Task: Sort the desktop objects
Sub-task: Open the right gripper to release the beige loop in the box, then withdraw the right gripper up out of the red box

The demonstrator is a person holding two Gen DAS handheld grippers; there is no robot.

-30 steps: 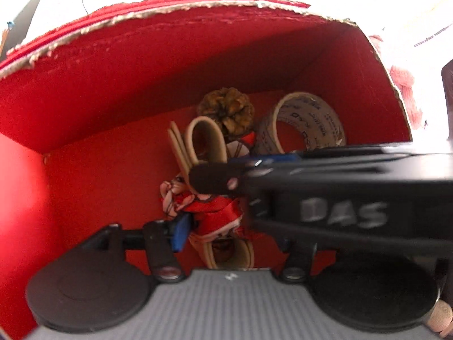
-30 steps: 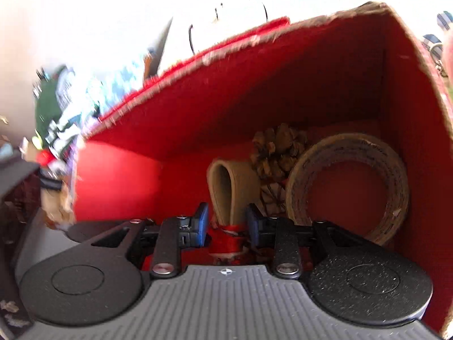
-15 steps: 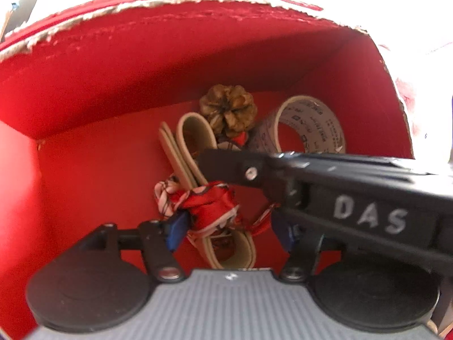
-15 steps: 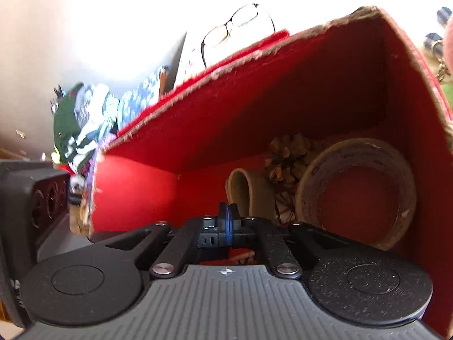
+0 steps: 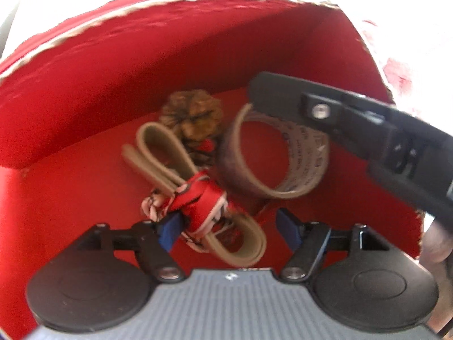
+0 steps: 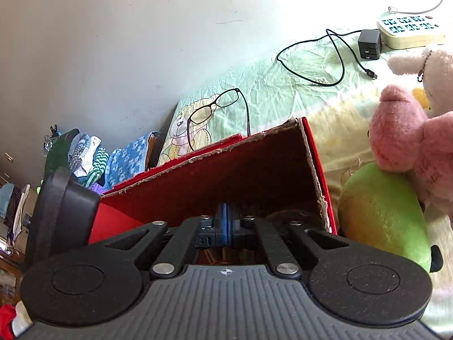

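We note the left hand-held gripper (image 5: 230, 231) has just been opening; its pads no longer press the beige strap bundle (image 5: 198, 195), which lies on the red box (image 5: 85, 90) floor between them, beside the pine cone (image 5: 192, 113). The right hand-held gripper (image 6: 224, 226), shut and empty, has pulled up out of the box. We judge this item deposited.

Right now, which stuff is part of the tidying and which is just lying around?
Part of the job: red box, pine cone, tape roll, looped strap with red scarf.

Just lying about: glasses, charger, pink plush toy, clothes pile.
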